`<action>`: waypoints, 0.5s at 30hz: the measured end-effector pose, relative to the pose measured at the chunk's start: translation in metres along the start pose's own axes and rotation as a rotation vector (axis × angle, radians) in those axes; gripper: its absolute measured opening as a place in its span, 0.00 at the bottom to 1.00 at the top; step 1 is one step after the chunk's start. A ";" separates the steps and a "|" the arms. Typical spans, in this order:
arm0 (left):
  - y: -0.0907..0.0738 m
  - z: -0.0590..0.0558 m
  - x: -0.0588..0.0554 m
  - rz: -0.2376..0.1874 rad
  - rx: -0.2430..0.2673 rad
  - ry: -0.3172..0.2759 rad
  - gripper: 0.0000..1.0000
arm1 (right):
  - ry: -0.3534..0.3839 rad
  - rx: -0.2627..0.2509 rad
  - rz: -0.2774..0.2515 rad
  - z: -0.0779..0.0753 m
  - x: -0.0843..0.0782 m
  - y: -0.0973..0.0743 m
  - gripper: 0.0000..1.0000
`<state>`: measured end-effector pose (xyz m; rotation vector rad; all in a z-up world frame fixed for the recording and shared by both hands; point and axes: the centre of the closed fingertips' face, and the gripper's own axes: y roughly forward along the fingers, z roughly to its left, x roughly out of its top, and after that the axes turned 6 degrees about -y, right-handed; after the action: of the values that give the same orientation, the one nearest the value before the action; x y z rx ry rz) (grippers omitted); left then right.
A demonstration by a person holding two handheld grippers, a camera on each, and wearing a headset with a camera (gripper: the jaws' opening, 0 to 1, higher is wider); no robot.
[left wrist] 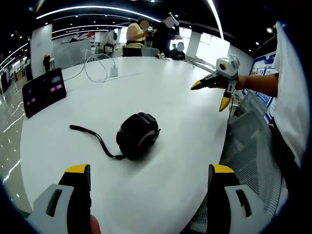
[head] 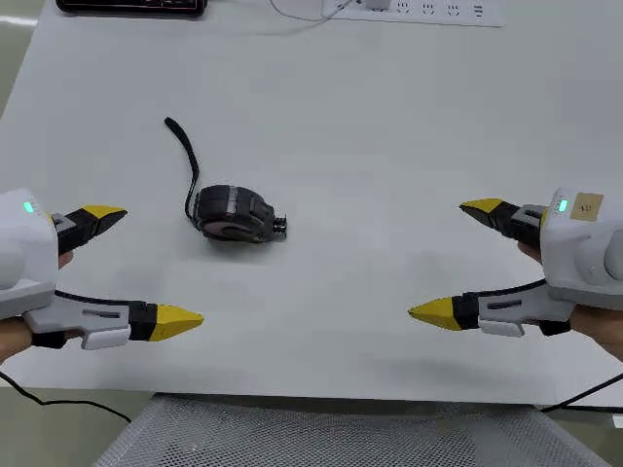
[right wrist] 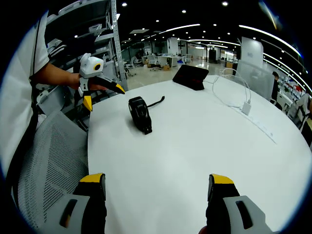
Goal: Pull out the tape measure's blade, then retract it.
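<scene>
A black tape measure (head: 234,213) with a black wrist strap (head: 183,154) lies on the white table (head: 370,146), blade fully inside. It also lies ahead in the left gripper view (left wrist: 138,134) and in the right gripper view (right wrist: 140,114). My left gripper (head: 151,265) stands open at the table's left front, a little short of the tape measure, holding nothing. My right gripper (head: 458,261) stands open at the right front, well apart from the tape measure, also holding nothing. Each gripper appears across the table in the other's view: right gripper (left wrist: 213,92), left gripper (right wrist: 100,91).
A dark tablet (head: 131,6) lies at the far left edge, with a white power strip (head: 419,10) and cable at the far edge. A mesh chair (head: 341,433) sits below the table's front edge. People stand in the background (left wrist: 146,31).
</scene>
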<state>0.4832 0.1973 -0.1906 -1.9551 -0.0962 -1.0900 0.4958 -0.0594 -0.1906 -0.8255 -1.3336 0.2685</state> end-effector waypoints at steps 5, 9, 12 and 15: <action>0.005 0.002 0.004 0.011 -0.017 0.022 0.98 | -0.017 0.012 0.000 -0.002 0.004 0.006 0.85; 0.009 0.004 0.009 0.006 -0.021 0.032 0.98 | -0.029 0.018 -0.002 -0.004 0.007 0.009 0.85; 0.012 0.004 0.012 0.008 -0.025 0.043 0.98 | -0.032 0.021 -0.005 -0.005 0.008 0.011 0.85; 0.015 0.004 0.013 0.010 -0.031 0.048 0.98 | -0.034 0.026 -0.004 -0.005 0.008 0.014 0.85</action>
<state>0.5001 0.1870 -0.1918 -1.9534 -0.0438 -1.1379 0.5065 -0.0467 -0.1933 -0.8001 -1.3610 0.2975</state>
